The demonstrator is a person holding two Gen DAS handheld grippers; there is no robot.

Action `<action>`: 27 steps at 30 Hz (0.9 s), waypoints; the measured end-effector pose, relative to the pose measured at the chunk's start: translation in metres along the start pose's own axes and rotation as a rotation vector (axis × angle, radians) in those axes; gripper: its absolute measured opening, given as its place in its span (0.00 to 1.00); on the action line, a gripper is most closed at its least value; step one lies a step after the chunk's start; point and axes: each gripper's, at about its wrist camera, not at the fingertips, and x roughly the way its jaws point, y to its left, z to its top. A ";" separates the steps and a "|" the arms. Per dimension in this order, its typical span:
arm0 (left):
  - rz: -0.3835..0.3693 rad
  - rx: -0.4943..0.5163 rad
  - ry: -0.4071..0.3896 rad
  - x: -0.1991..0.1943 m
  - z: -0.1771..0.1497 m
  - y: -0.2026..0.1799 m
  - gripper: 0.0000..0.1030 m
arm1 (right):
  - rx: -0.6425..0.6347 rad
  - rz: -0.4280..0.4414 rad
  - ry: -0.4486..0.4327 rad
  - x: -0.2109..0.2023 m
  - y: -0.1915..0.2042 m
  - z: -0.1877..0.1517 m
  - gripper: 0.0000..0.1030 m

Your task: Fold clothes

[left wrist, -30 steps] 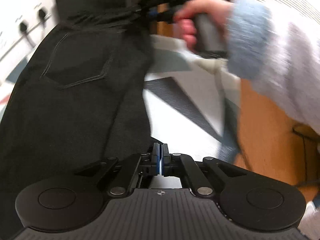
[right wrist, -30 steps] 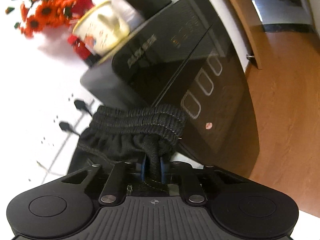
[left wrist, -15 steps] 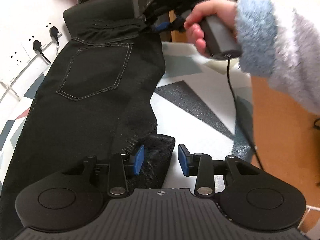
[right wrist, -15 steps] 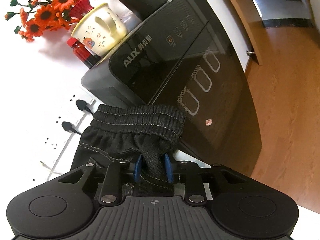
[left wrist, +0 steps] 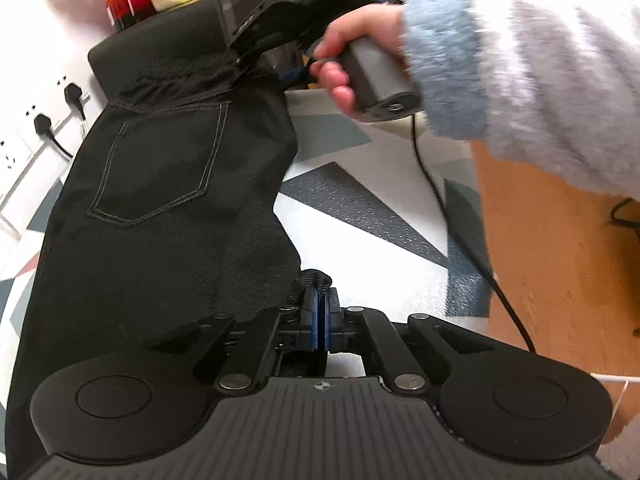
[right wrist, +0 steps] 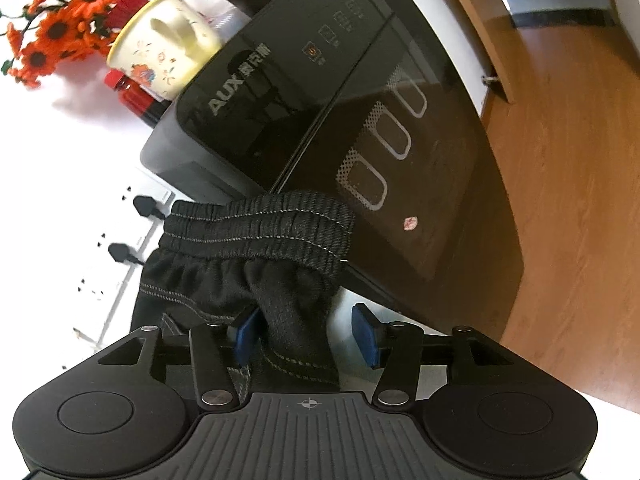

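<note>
Black trousers [left wrist: 160,200] with a stitched back pocket lie flat on the patterned table top [left wrist: 360,216]. My left gripper [left wrist: 319,304] is shut on a small fold of the trousers' edge near the crotch. In the right wrist view the elastic waistband [right wrist: 260,232] lies bunched against a black appliance. My right gripper [right wrist: 306,336] is open, its blue pads [right wrist: 366,334] spread wide, with a fold of the trousers' fabric still lying between them. The right gripper also shows in the left wrist view [left wrist: 280,24], held by a hand at the waistband.
A black AUX appliance [right wrist: 360,120] stands at the table's far end, with a cream mug [right wrist: 160,48], a red bottle [right wrist: 132,96] and orange flowers [right wrist: 52,36] behind it. Wall sockets with plugs [left wrist: 52,132] are at left. Wooden floor [left wrist: 560,260] lies beyond the table's right edge.
My left gripper opened and then shut on the trouser edge. My right gripper, shut on the waistband a second ago, has opened wide.
</note>
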 end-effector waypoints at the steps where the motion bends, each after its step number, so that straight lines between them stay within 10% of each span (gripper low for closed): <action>1: -0.005 -0.007 -0.001 0.000 0.000 0.001 0.03 | 0.009 0.008 -0.001 0.002 0.000 0.000 0.40; 5: -0.030 -0.025 -0.007 -0.004 -0.001 0.002 0.03 | 0.011 0.013 -0.039 -0.003 0.006 -0.004 0.15; 11: -0.068 -0.018 -0.007 -0.008 -0.002 -0.006 0.03 | 0.053 -0.004 -0.106 -0.031 0.002 -0.005 0.12; 16: -0.159 -0.138 0.034 -0.002 -0.003 0.002 0.12 | 0.040 -0.110 -0.043 -0.020 -0.004 0.001 0.38; 18: -0.215 -0.176 0.007 -0.013 -0.006 0.006 0.36 | 0.043 -0.160 -0.064 -0.028 0.003 0.002 0.66; 22: -0.244 -0.258 -0.106 -0.046 -0.017 0.022 0.72 | -0.028 -0.209 -0.194 -0.060 0.026 -0.011 0.87; 27: -0.046 -0.455 -0.100 -0.082 -0.037 0.055 0.74 | -0.260 -0.254 -0.205 -0.081 0.068 -0.055 0.99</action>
